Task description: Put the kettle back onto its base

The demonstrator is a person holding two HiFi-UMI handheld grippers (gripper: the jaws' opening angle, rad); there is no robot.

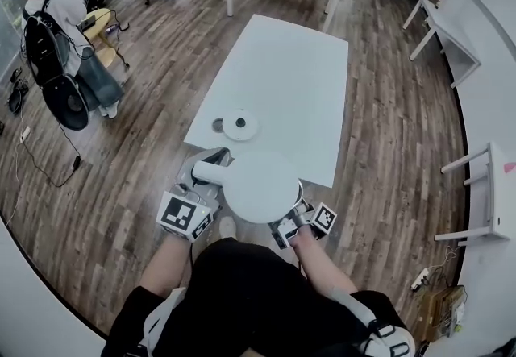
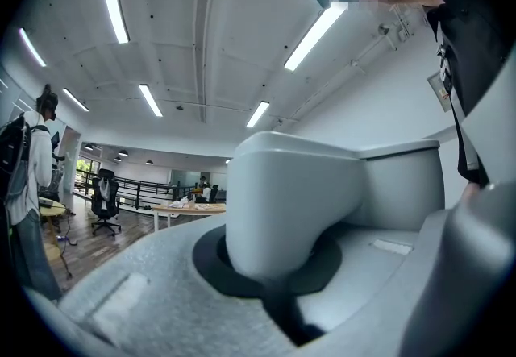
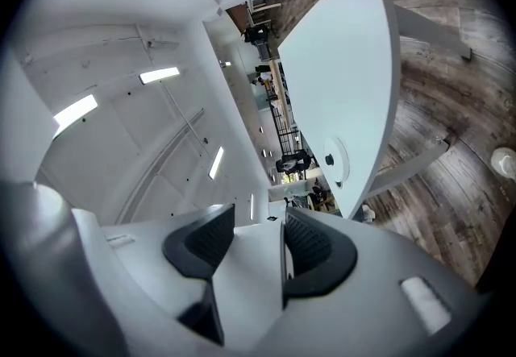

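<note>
Seen from the head view, the kettle (image 1: 260, 186) is only a white disc with its handle (image 1: 216, 172) sticking out to the left. Its body, spout and underside are hidden beneath that top. It hangs in the air just off the near edge of the white tabletop (image 1: 298, 73), apart from the base (image 1: 239, 125), which sits on the tabletop close to that edge.

The left hand-held gripper (image 1: 200, 180) is clamped on the handle, whose white bar fills the gap between its dark pads (image 2: 211, 263). The right hand-held gripper (image 1: 296, 205) is closed on a thin white part at the kettle's right side, probably the rim; its own view is too close to say more.

A small grey round thing (image 1: 218, 125) just left of the base is too small to identify.

There is one kettle, one base and two hand-held grippers. One person (image 1: 60, 33) with a dark backpack stands at the far left.
</note>
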